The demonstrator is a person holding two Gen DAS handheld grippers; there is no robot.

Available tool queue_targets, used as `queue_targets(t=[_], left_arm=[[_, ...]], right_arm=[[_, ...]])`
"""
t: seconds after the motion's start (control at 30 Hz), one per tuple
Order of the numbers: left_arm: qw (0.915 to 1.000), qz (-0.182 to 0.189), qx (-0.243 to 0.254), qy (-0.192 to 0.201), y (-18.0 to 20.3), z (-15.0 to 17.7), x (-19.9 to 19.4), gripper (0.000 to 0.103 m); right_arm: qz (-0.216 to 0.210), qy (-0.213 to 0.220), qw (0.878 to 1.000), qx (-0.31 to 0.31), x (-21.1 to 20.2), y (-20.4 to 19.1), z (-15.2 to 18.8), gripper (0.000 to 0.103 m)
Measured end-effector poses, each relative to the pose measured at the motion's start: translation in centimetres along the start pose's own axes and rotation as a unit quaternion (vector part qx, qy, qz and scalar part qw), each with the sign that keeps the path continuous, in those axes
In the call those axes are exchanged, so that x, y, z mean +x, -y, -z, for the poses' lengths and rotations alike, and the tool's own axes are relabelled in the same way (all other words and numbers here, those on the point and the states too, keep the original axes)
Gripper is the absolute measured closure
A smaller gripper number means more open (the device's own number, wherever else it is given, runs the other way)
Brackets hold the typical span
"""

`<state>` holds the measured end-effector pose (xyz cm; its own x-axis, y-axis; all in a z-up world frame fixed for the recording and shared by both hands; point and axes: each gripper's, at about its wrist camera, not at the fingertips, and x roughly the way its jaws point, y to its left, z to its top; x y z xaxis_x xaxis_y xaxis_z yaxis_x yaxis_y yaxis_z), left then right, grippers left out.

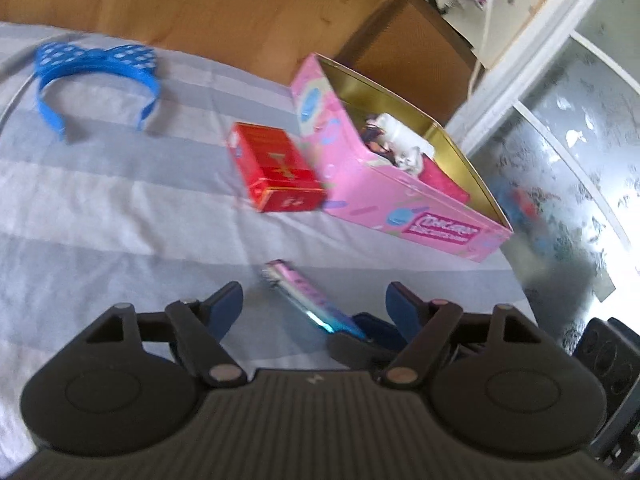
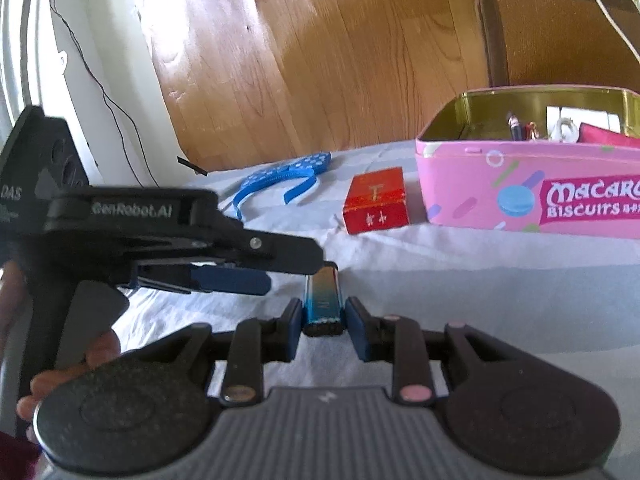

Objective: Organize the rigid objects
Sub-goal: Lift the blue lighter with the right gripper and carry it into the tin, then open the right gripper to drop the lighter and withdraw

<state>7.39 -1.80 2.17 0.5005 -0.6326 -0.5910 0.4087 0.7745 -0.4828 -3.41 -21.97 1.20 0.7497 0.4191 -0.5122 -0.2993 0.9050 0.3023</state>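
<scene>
Right gripper [image 2: 323, 322] pinches the lighter [image 2: 322, 300]; left gripper [image 1: 314, 304] spread, empty. Advise carrying it level over the pink tin [image 2: 520, 200] — release low, clear of the red box [image 2: 376, 200].

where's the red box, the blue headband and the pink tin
red box [image 2: 376, 200], right wrist view, its top face
blue headband [image 1: 96, 64], left wrist view, the dotted bow
pink tin [image 2: 480, 184], right wrist view, its printed front wall

A striped bedsheet [image 1: 100, 200] covers the surface, beside a wooden floor [image 2: 320, 60] and brown chair [image 1: 408, 52].
</scene>
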Motion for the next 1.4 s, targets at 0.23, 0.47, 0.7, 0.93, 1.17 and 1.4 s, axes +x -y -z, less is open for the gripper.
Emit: queue_targets(t=[0.23,0.47,0.7,0.93,1.17,1.4], left_arm=[[0.9994,0.016,-0.018,-0.025,0.6,-0.4,2.3,0.040],[0.9991,0.040,-0.007,-0.011,2.4,-2.3,3.1,0.051],[0.9968,0.055,0.053,0.020,7.4,-6.8,3.4,0.050],[0.9952,0.049,0.082,0.020,9.4,-10.4,7.7,0.049],[0.9938,-0.030,0.097,0.047,8.3,-12.5,11.3,0.047],[0.9934,-0.016,0.085,0.074,6.7,-10.8,7.2,0.044]], right_arm=[[-0.002,0.014,1.000,-0.001,-0.3,0.5,-0.1,0.078],[0.026,0.050,0.998,0.009,-1.5,1.9,-0.7,0.078],[0.060,0.127,0.990,-0.010,-3.7,3.1,-3.7,0.078],[0.101,0.153,0.983,-0.016,-1.8,6.1,-7.4,0.078],[0.149,0.131,0.980,-0.028,3.5,9.2,-9.5,0.068],[0.171,0.154,0.973,-0.016,2.0,9.7,-8.5,0.067]])
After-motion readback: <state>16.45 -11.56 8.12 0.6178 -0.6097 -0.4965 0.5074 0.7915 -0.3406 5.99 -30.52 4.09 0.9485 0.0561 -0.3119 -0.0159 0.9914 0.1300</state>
